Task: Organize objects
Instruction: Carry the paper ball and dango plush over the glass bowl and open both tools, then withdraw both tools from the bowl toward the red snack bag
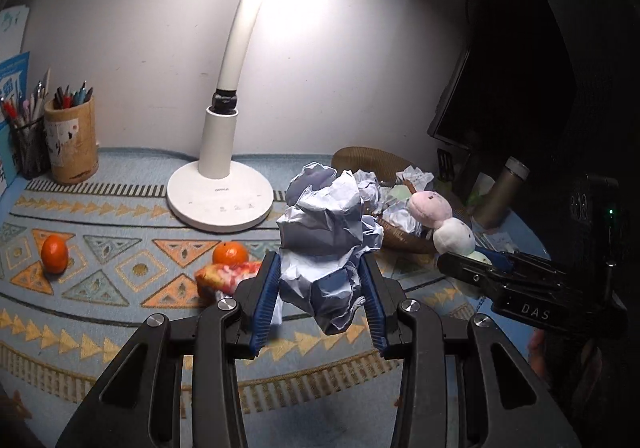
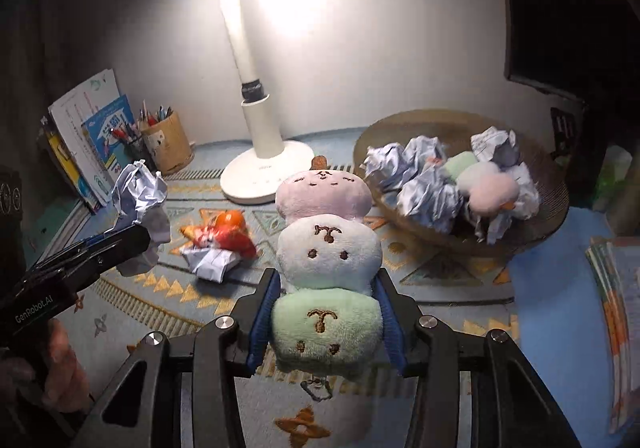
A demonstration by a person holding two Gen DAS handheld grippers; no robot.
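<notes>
Lamp-lit patterned cloth (image 2: 168, 288): left gripper (image 1: 322, 288) clenches crumpled paper (image 1: 324, 232), right gripper (image 2: 326, 318) grasps plush toy (image 2: 328, 260); carry both level to basket (image 2: 554, 203) at right, release low

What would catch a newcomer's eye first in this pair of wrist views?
Each gripper has something clamped: the left gripper holds a big crumpled paper ball, the right gripper a three-tier plush toy in pink, white and green. Behind them a white desk lamp lights the patterned mat, and a woven basket at the right holds more paper balls.
</notes>
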